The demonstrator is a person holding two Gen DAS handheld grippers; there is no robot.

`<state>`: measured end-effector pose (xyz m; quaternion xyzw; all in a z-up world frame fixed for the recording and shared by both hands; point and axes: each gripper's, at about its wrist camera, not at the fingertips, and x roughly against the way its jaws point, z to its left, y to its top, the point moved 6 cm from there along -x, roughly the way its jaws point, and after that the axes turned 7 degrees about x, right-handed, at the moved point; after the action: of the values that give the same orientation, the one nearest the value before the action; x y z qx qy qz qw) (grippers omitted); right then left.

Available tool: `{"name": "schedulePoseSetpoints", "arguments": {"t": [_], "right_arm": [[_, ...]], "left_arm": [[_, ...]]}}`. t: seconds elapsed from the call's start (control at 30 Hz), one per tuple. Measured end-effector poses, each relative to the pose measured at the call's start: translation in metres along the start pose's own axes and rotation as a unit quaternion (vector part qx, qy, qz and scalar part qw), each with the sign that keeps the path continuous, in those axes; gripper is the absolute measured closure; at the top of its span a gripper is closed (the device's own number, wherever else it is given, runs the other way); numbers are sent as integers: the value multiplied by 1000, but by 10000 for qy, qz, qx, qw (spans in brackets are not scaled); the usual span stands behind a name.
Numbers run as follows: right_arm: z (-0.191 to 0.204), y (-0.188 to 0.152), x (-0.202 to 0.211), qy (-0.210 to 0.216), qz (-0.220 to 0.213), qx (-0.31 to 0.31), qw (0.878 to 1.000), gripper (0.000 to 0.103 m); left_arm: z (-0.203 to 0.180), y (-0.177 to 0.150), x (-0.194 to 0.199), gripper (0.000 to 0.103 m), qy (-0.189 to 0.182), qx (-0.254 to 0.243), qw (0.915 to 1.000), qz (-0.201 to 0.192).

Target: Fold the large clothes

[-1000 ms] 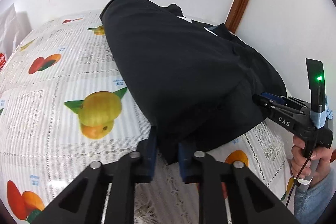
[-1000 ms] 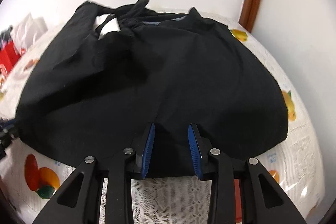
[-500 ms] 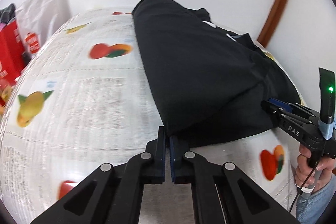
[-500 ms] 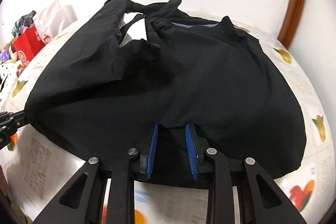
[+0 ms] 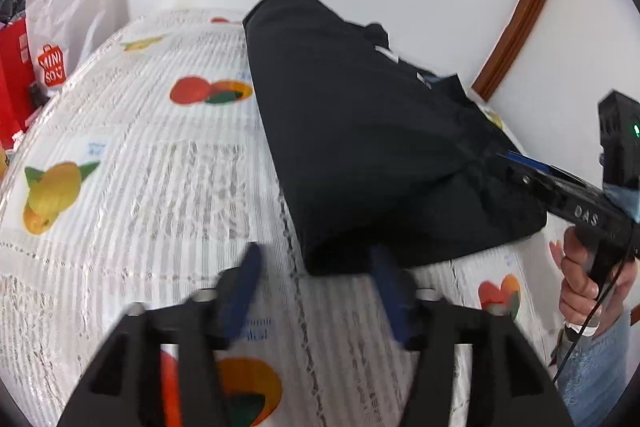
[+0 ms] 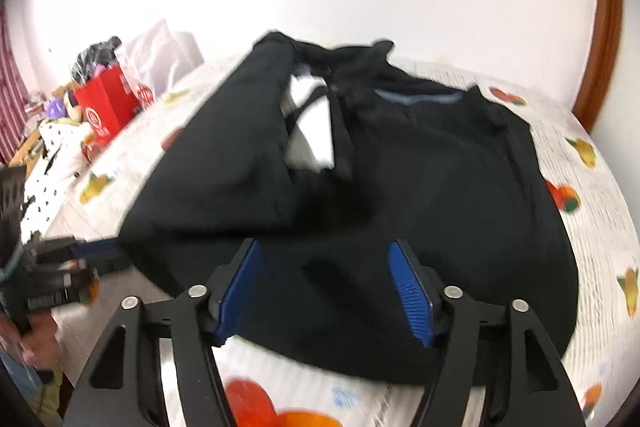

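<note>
A large black garment [image 5: 360, 147] lies partly folded on a white lace tablecloth printed with fruit [image 5: 160, 187]. It also shows in the right wrist view [image 6: 420, 195], its left part folded over, with a white patch near the collar. My left gripper [image 5: 316, 281] is open and empty just before the garment's near corner. My right gripper [image 6: 326, 287] is open above the garment's near hem, holding nothing. The right gripper also shows in the left wrist view [image 5: 516, 159], its tips at the garment's right edge. The left gripper shows in the right wrist view [image 6: 96, 251] at the garment's left edge.
A red Miniso bag [image 5: 12, 67] and a white bag [image 5: 76, 23] stand at the table's far left. In the right wrist view, clutter [image 6: 92, 95] sits there too. A white wall with a brown wooden frame [image 5: 520, 7] is behind the table.
Both grippers have opened and let go of the garment. The left one was shut on the near corner and has drawn back. The garment's left part now lies folded over.
</note>
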<state>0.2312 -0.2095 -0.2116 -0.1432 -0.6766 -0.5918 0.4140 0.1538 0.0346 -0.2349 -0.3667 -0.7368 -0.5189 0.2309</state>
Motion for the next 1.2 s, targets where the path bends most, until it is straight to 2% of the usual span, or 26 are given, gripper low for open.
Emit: {"name": "schedulePoseSetpoints", "arguments": {"t": [0.1, 0.27, 0.3, 0.43, 0.53, 0.63, 0.67, 0.7, 0.73, 0.87, 1.0, 1.1, 1.2], "right_arm": [[8, 14, -9, 124, -20, -75, 9999, 34], [-3, 28, -46, 264, 224, -378, 9987, 34], [-5, 29, -52, 388, 278, -469, 9978, 34], [-6, 34, -65, 852, 236, -772, 9931, 34], [2, 35, -75, 1002, 324, -774, 9914, 35], [11, 35, -79, 957, 345, -613, 9929, 54], [14, 36, -78, 991, 325, -539, 9931, 66], [18, 37, -75, 1020, 269, -430, 9935, 72], [19, 38, -72, 993, 218, -378, 9941, 87], [16, 50, -37, 1022, -397, -308, 9935, 93], [-3, 56, 22, 998, -1275, -502, 9855, 94], [-26, 43, 67, 573, -1876, -545, 9791, 94], [-51, 21, 83, 149, -1939, -807, 9776, 94]], "left_arm": [[-5, 5, -7, 39, -142, -37, 9998, 101], [-21, 12, -21, 32, -433, -46, 9987, 255], [-25, 13, -24, 26, -445, -80, 9986, 281], [-36, 10, -37, 22, -99, -389, 9988, 277], [-45, 6, -42, 21, 234, -782, 9963, 262], [-49, 3, -46, 19, 555, -1044, 9926, 284], [-50, 3, -47, 19, 628, -1100, 9916, 279], [-49, 3, -48, 19, 682, -1143, 9907, 270], [-50, 2, -49, 19, 737, -1179, 9900, 252], [-50, 4, -50, 19, 808, -1196, 9892, 253], [-50, 6, -50, 20, 829, -1182, 9891, 297], [-52, 8, -52, 20, 808, -1216, 9889, 288], [-57, 7, -53, 20, 789, -1260, 9885, 287]]}}
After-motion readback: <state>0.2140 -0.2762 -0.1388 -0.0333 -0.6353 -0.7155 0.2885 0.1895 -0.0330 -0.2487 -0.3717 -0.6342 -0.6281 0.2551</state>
